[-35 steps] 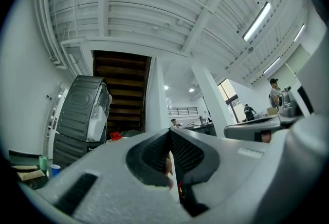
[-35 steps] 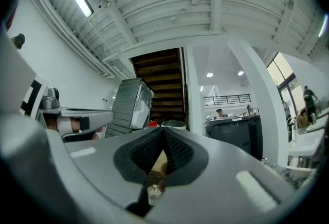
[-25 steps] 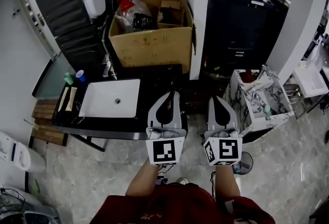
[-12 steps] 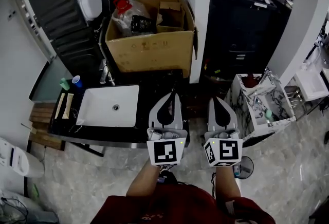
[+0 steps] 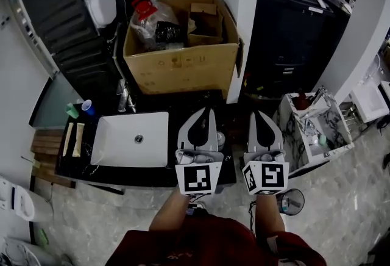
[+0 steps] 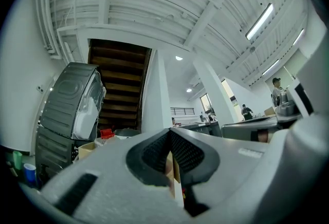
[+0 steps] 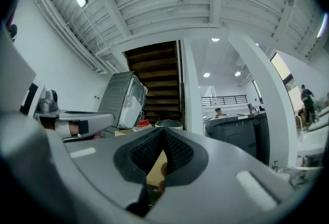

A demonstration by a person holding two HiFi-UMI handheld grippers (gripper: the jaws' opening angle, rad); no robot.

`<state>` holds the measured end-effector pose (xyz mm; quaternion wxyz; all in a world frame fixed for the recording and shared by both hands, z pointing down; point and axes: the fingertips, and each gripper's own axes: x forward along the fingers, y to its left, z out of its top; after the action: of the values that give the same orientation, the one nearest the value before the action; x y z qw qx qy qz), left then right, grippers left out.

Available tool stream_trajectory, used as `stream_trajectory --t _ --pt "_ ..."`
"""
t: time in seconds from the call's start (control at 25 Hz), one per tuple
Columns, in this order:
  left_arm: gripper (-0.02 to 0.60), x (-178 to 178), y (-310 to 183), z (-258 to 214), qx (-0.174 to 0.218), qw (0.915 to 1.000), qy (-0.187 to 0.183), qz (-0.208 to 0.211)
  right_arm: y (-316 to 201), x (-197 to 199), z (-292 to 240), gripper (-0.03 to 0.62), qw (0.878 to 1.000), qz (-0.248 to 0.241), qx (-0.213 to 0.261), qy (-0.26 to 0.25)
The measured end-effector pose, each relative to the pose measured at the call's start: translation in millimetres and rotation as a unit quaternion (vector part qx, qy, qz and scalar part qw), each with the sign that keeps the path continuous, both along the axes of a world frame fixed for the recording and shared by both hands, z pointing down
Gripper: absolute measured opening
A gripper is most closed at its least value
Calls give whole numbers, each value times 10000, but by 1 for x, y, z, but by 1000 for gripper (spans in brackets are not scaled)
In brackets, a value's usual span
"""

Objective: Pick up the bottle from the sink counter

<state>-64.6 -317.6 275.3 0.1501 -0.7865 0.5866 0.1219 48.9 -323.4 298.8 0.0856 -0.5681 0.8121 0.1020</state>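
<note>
The black sink counter (image 5: 189, 106) with its white basin (image 5: 131, 140) lies below and ahead in the head view. A small pale bottle-like thing (image 5: 220, 139) stands on the counter's right end, between my two grippers; it is too small to make out clearly. My left gripper (image 5: 205, 111) hangs over that right end, jaws together and empty. My right gripper (image 5: 256, 115) is level with it, just past the counter's right edge, also shut and empty. In the left gripper view the left gripper (image 6: 169, 139) has its pads touching; the right gripper (image 7: 163, 133) in its own view does too.
A faucet (image 5: 124, 100), a blue cup (image 5: 87, 107) and a green cup (image 5: 73, 111) stand at the counter's back left. Behind it sits an open cardboard box (image 5: 183, 63) of clutter. A white pillar (image 5: 241, 14), black cabinet (image 5: 292, 33) and small marble washstand (image 5: 311, 130) are to the right.
The person has stepped toward the counter: it has slid nearer and under the grippers, which now reach over its right end. Both pairs of jaws stayed shut.
</note>
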Motion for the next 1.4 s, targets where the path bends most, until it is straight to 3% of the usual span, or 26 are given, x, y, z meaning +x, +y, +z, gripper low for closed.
stream_trajectory --t 0.4,1.4 --pt "2 -28 -39 0 -84 9997 37 206 -34 -34 -2 2 9999 135 -51 37" --pt "3 1 -87 9 -152 9998 -50 -69 -89 -3 4 2 9998 -144 -121 -31"
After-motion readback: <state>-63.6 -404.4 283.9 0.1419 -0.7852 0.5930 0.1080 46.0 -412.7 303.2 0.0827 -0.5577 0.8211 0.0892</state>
